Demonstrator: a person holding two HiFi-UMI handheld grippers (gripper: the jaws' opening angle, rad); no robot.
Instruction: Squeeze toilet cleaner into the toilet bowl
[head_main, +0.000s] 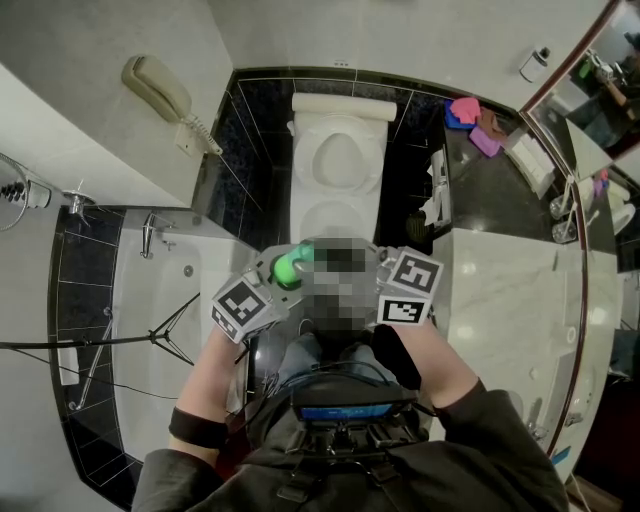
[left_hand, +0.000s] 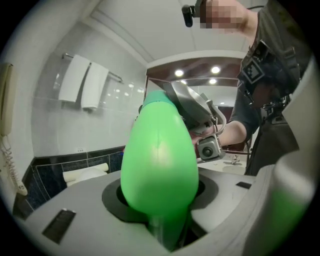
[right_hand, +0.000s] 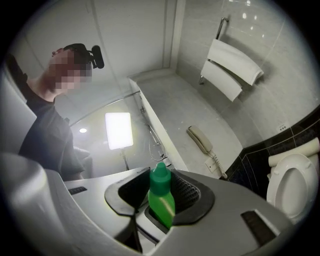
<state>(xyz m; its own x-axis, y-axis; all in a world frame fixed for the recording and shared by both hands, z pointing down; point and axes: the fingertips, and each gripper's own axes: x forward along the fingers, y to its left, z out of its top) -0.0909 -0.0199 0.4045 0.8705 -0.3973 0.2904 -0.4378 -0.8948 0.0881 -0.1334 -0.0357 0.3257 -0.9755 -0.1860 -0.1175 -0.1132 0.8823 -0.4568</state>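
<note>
The green toilet cleaner bottle (head_main: 288, 268) is held at chest height in front of the white toilet (head_main: 337, 160), whose lid is up. My left gripper (left_hand: 160, 205) is shut on the bottle's rounded body (left_hand: 159, 160), which fills the left gripper view. My right gripper (right_hand: 159, 212) is shut on the bottle's narrow capped neck (right_hand: 161, 192), and the cap is on. In the head view the left gripper (head_main: 262, 290) and right gripper (head_main: 395, 275) face each other across the bottle; a mosaic patch hides the space between them. The toilet (right_hand: 292, 185) also shows at the right edge of the right gripper view.
A bathtub (head_main: 150, 300) with taps lies to the left, and a wall phone (head_main: 160, 92) hangs above it. A marble counter (head_main: 500, 300) runs along the right, with pink cloths (head_main: 465, 110) at its far end. Folded towels (right_hand: 232, 70) hang on a wall rail.
</note>
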